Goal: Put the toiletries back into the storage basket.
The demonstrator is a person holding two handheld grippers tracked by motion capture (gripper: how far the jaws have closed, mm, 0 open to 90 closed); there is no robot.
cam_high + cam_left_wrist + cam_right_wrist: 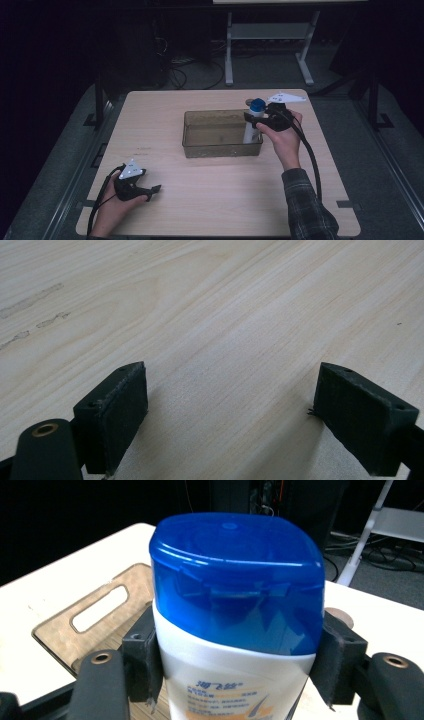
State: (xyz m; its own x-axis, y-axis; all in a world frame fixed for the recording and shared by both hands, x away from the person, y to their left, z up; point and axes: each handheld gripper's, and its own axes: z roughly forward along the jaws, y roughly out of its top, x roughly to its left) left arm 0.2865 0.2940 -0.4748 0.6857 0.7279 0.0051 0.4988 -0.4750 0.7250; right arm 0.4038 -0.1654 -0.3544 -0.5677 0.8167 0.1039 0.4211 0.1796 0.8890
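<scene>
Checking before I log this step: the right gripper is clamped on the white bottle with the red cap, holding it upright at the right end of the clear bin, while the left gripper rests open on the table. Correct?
Not quite: the cap is blue, not red, as the right gripper view shows. The rest stands: the right gripper is clamped on the white bottle, upright at the right end of the clear bin, and the left gripper rests open on the table.
</scene>
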